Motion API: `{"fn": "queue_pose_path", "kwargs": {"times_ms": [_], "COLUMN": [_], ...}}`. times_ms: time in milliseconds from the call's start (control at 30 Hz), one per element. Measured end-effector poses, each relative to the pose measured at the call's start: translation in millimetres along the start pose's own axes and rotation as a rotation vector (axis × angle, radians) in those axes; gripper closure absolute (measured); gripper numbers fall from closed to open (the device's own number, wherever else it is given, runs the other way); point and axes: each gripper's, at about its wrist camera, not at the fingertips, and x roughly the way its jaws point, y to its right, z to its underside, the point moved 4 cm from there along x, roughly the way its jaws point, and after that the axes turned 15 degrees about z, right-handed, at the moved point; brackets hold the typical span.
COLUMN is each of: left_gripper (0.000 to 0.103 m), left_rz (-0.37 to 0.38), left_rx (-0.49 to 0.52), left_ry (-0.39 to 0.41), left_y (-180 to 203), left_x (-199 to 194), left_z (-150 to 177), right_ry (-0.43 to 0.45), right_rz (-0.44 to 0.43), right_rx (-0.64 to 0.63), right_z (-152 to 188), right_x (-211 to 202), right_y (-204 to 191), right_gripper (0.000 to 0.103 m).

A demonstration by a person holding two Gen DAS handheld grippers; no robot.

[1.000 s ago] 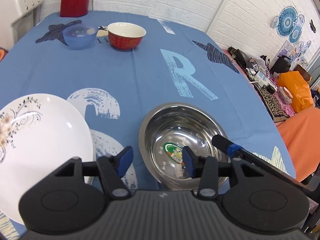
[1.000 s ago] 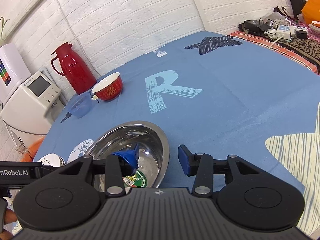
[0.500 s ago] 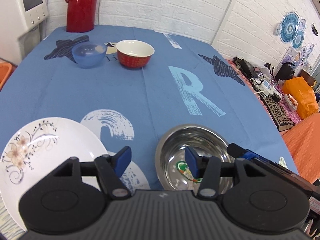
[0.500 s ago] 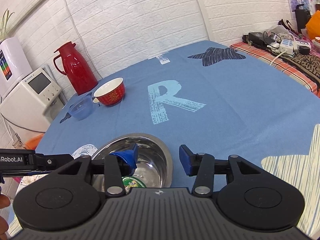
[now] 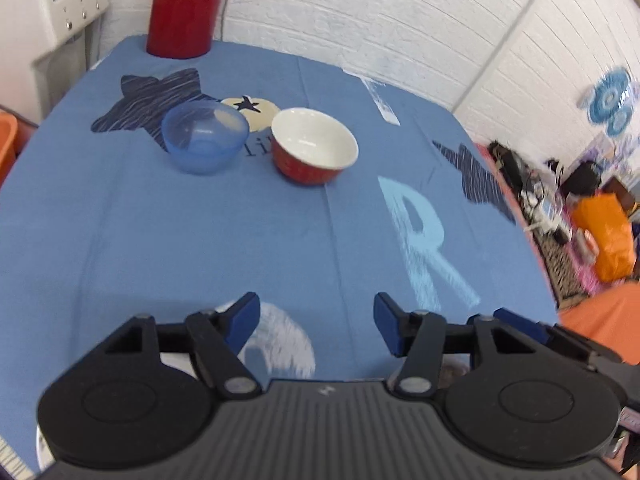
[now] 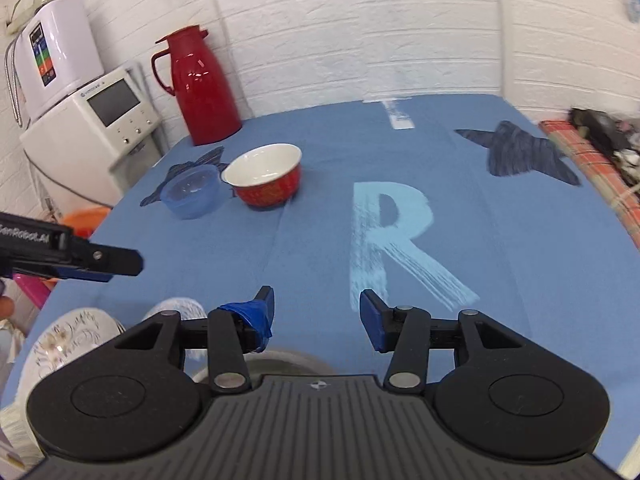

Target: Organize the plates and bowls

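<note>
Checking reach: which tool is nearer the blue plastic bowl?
Left. The left tool reaches in on the blue plastic bowl's side; the right tool sits farther over, beside the R print.

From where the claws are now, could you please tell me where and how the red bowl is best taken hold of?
Grip the red bowl by its rim, one finger inside the white interior and one on the red outer wall. It stands upright and open-topped, so come from above on its near or right side. The blue bowl crowds its left. Both claws are open.

Blue-clothed table point(image 6: 520, 240) with bowls, plate, red flask.
</note>
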Motion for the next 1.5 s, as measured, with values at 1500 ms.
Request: {"fn": "queue_pose_path", "kwargs": {"times_ms": [1500], "left_gripper": [0.072], "left_rz": [-0.088], "left_rx": [-0.448], "left_ry": [0.133], "left_y": [-100], "left_x": [138], "left_z": [-101], "right_ry": [-0.121], "right_rz": [-0.077], "right_rx": [-0.215], "right_z": [-114], "right_x": [230], "right_y": [-81], "right_gripper": [0.085]}}
